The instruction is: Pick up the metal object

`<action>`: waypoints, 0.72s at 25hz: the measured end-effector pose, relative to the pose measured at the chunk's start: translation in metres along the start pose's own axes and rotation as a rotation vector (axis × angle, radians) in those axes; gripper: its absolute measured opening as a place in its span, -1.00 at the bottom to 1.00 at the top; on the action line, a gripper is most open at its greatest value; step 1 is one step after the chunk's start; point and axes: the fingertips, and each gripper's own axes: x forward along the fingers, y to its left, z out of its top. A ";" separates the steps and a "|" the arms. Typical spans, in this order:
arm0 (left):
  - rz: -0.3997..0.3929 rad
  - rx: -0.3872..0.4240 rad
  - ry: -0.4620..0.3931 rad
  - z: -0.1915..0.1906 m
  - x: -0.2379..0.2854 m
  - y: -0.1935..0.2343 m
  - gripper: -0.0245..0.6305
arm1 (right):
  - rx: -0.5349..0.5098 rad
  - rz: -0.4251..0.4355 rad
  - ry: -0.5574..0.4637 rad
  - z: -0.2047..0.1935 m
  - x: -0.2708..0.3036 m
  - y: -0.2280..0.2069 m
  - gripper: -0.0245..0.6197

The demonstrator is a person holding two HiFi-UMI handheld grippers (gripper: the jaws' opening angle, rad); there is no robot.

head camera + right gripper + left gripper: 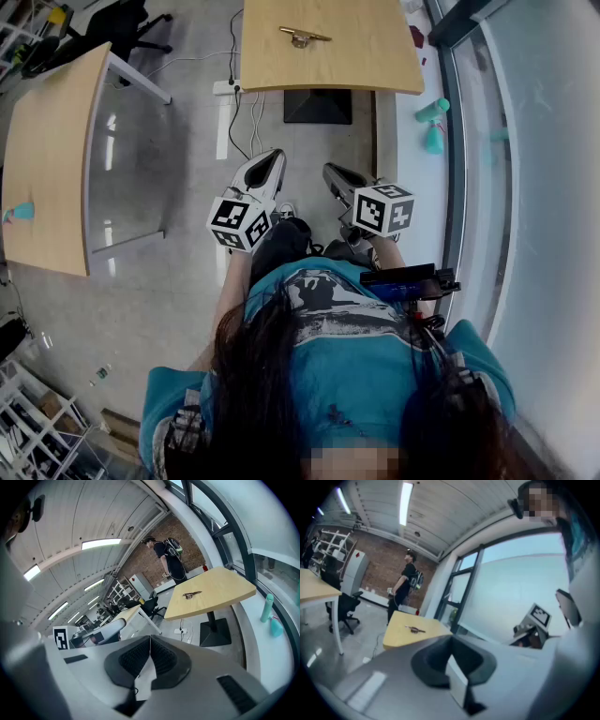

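Lying on wooden table (366, 61), metal object (302, 37)

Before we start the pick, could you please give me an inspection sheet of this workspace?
Surface: light wooden table ahead of the person, on a black base.
Job's things: metal object lies on the far part of the table, untouched.
Clutter: teal bottles on the window ledge; a teal item on the left table.
Grippers: left gripper and right gripper both shut and empty, held near the body, short of the table.
Cables: white cables and a power strip on the floor by the table base.
Surroundings: office chair; person with a backpack beyond the table; glass wall on the right.
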 end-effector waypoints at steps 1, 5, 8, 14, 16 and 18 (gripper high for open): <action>-0.004 0.000 0.001 0.003 0.003 0.009 -0.92 | 0.002 -0.004 -0.005 0.005 0.007 0.000 -0.88; -0.022 -0.001 0.002 0.017 0.011 0.043 -0.92 | 0.011 -0.020 -0.027 0.027 0.035 0.004 -0.88; -0.029 -0.011 0.001 0.024 0.018 0.067 -0.92 | 0.022 -0.026 -0.038 0.040 0.053 0.007 -0.88; -0.042 -0.058 0.031 0.021 0.037 0.091 -0.92 | 0.047 -0.059 -0.019 0.049 0.067 -0.004 -0.88; -0.051 -0.064 0.044 0.019 0.047 0.094 -0.92 | 0.059 -0.069 -0.022 0.056 0.069 -0.011 -0.88; -0.056 -0.068 0.058 0.018 0.058 0.095 -0.92 | 0.067 -0.075 -0.023 0.063 0.071 -0.019 -0.88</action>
